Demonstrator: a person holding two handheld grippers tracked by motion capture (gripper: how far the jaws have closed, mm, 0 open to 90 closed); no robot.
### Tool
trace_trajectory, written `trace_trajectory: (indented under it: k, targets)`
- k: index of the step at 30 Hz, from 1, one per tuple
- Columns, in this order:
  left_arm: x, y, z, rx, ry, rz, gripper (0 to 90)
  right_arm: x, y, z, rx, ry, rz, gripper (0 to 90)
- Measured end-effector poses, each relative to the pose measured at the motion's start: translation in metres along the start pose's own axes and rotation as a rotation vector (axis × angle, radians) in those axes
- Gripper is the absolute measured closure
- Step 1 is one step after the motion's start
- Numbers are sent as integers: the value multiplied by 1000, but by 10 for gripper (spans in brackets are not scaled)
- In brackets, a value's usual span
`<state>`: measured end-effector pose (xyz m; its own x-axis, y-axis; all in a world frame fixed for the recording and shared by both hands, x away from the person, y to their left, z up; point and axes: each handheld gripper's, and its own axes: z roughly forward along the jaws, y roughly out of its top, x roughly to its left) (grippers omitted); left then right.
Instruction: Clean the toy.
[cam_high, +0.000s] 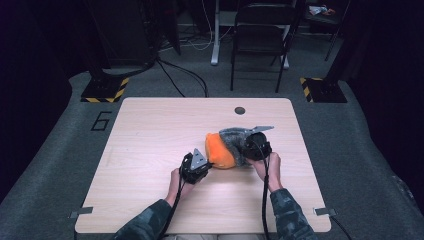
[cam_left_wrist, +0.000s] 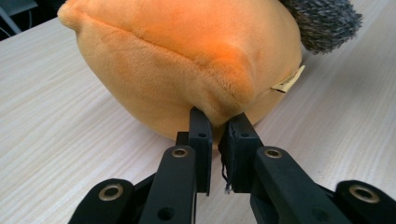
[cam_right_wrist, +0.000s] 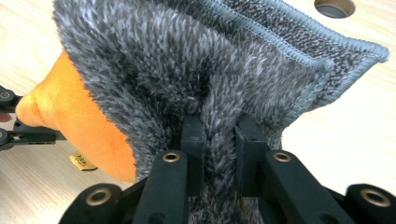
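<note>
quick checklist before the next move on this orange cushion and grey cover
1. Left tool pinching the orange cushion: ok, a fold of plush sits between its jaws.
2. Right tool clamped on the grey cover: ok.
3. Cover's stitched edge free of the cushion: ok, it stands loose.
4. Cushion resting on the table: ok.
5. Label clear of both tools: ok.
6. How much of the cushion is still inside the cover: cannot tell.

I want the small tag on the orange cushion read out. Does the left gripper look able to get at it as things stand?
Probably not at once: the left gripper is shut on a fold of the orange cushion. The tag lies bare just beside it, so letting go should free the way.
</note>
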<state>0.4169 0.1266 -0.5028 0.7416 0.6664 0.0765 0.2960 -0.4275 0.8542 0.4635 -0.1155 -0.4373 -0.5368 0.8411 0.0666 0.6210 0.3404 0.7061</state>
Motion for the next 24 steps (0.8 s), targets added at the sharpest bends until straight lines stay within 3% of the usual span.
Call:
trace_trajectory:
  k: [6, 7, 8, 14, 19, 24]
  targets:
    - [3, 8, -7, -13, -53, -42, 832, 1, 7, -12, -25, -1, 2, 773]
    - [4, 9, -8, -15, -58, -51, 832, 1, 8, -15, -37, 2, -19, 773]
    - [4, 9, -8, -16, -62, -56, 832, 4, 10, -17, -42, 1, 3, 772]
    - [3, 16, -14, -20, -103, -72, 831, 22, 20, -30, -82, 32, -71, 772]
    - [1, 19, -17, -17, -115, -66, 830, 46, 23, -26, -67, 55, -135, 769]
    - [3, 18, -16, -12, -113, -76, 829, 47, 20, -19, -61, 47, -141, 768]
